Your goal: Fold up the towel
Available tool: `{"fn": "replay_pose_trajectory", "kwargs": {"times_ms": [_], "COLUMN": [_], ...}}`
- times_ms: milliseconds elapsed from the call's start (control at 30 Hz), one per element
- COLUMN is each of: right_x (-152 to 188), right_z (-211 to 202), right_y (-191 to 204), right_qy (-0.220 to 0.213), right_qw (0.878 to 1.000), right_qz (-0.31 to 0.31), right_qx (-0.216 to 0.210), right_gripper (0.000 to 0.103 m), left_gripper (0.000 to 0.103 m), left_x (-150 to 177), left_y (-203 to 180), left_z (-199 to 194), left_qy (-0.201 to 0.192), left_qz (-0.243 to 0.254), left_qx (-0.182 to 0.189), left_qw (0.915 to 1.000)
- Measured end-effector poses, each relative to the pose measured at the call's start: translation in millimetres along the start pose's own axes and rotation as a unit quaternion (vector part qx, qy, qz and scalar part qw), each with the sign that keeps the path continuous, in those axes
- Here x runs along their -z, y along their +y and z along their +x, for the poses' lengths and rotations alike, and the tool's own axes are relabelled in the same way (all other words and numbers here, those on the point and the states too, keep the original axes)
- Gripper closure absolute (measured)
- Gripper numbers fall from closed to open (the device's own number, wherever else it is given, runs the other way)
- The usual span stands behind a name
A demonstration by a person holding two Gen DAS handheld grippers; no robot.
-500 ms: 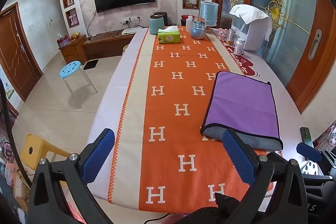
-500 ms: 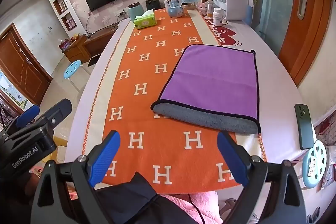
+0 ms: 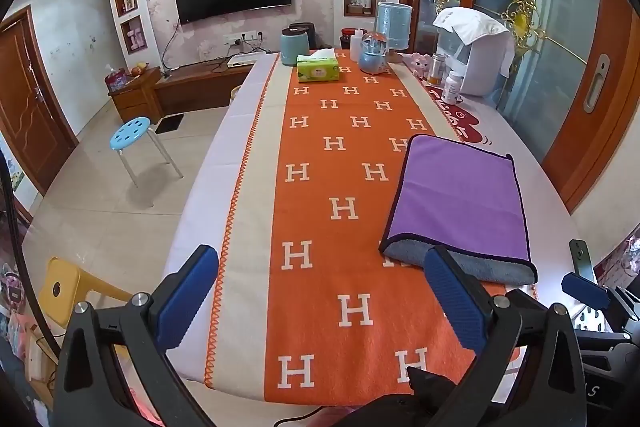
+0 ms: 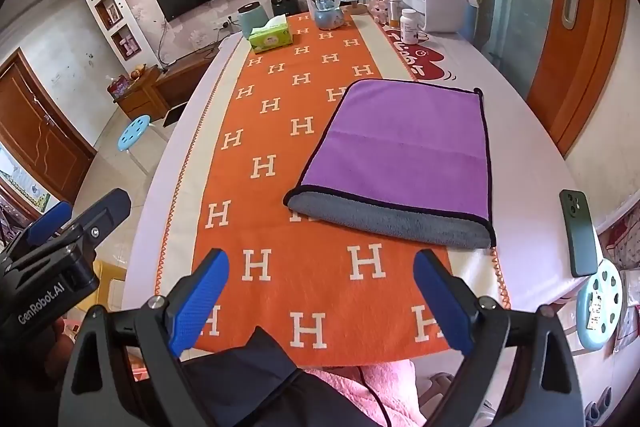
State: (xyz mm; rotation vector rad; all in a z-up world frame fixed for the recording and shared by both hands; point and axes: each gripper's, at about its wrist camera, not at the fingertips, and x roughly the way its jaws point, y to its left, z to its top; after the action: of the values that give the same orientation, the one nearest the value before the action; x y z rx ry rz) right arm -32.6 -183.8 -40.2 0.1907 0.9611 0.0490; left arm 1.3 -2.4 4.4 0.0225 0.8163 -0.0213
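A purple towel [image 3: 460, 199] with a grey underside lies folded flat on the right part of the orange H-patterned table runner [image 3: 340, 187]; it also shows in the right wrist view [image 4: 404, 143]. Its folded grey edge faces me. My left gripper [image 3: 316, 299] is open and empty, held near the table's front edge, left of the towel. My right gripper [image 4: 320, 303] is open and empty, just short of the towel's near edge. The left gripper also shows at the left of the right wrist view [image 4: 60, 227].
A dark green phone [image 4: 578, 231] lies on the table right of the towel. A tissue box [image 3: 318, 69], jars, bottles and a white appliance [image 3: 476, 55] stand at the far end. A blue stool [image 3: 132, 135] and a yellow stool [image 3: 64, 287] stand on the floor left.
Both grippers have drawn back slightly toward the near table edge. The towel has not moved.
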Motion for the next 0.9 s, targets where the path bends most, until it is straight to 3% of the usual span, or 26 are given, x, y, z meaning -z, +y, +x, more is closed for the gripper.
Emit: {"fn": "replay_pose_trajectory", "kwargs": {"times_ms": [900], "right_x": [0.9], "right_z": [-9.8], "right_y": [2.9], "right_qy": [-0.011], "right_qw": [0.999], "right_qz": [0.032], "right_qx": [0.011], "right_gripper": [0.009], "left_gripper": [0.001], "left_x": [0.1], "left_y": [6.1], "left_z": [3.3], "left_qy": [-0.002], "left_qz": [0.01], "left_qx": [0.023], "left_qw": [0.9997]}}
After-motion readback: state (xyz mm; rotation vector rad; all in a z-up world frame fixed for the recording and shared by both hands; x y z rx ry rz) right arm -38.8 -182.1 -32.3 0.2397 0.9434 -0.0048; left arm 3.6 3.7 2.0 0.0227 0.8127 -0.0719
